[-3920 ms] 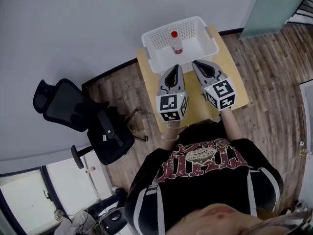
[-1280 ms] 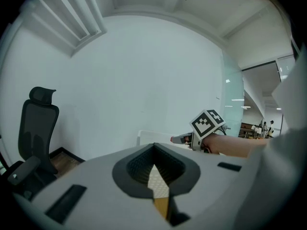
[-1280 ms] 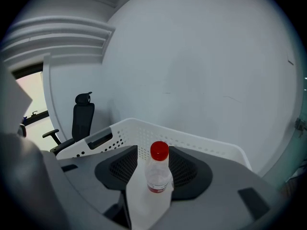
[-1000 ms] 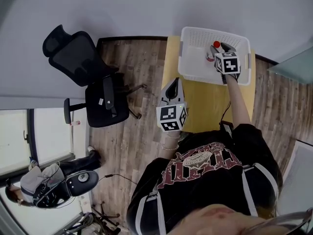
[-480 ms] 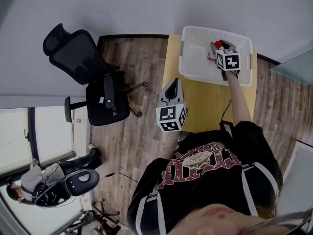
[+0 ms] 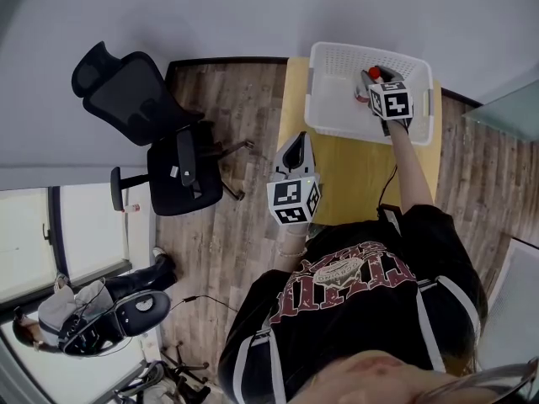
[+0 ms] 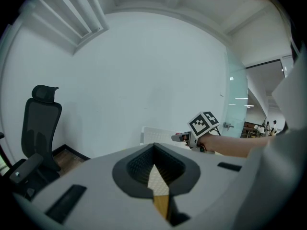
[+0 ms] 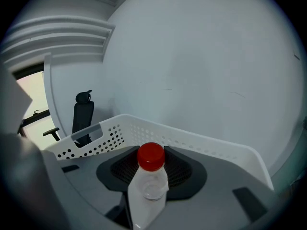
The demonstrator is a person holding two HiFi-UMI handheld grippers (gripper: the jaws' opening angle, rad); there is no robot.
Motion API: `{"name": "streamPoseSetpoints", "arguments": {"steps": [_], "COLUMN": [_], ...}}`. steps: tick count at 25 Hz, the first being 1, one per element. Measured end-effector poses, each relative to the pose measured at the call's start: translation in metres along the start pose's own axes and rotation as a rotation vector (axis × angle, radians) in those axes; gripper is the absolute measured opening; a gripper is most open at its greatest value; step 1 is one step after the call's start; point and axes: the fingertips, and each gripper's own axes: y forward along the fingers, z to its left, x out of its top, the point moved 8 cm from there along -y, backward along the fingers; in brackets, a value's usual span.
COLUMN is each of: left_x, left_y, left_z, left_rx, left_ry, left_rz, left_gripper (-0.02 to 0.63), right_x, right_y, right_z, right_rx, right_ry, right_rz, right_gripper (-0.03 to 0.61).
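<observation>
At the table's (image 6: 354, 171) left edge, the left gripper (image 6: 296, 139) hangs with its fingers pressed together and nothing between them. An office chair (image 6: 143, 99) stands well off to their left and the yellow tabletop lies just to their right. Idle there, it seems to pose little risk. A careless swing to the right, though, could knock the white basket (image 6: 337, 50), which looks light enough to slide.

Further right, the right gripper (image 6: 373, 81) reaches into the basket, its fingers closed on a clear plastic bottle (image 8: 148, 190). The bottle stands upright between them, its red cap (image 8: 152, 157) poking out past the fingertips, and the basket's perforated wall curves round just beyond and to both sides. No view shows whether the bottle's foot rests on the basket floor.

The likeliest trouble, as I judge it, comes from the grip itself. The plastic looks smooth and thin, so too light a squeeze could let the bottle slip down or swivel between the fingers. Too hard a squeeze could dent the wall and make the bottle shoot out. The wall so close beyond the fingers is the second hazard. A low or slanting pull could catch the bottle's foot on the rim, wrenching it loose or dragging the basket across the table, perhaps towards the edge.
</observation>
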Motion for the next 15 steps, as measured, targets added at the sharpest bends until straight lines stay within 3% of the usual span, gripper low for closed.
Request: {"name": "streamPoseSetpoints", "arguments": {"steps": [15], "left_x": [0.008], "left_y": [0.008], "left_z": [-0.020], "left_rx": [-0.076], "left_ry": [0.026], "left_rz": [-0.009], "left_gripper": [0.048], "right_x": [0.017], "right_y": [-0.039], "right_z": [0.004], "right_rx": [0.041], "right_ry": [-0.016], "right_rz": [-0.074], "right_gripper": [0.168]}}
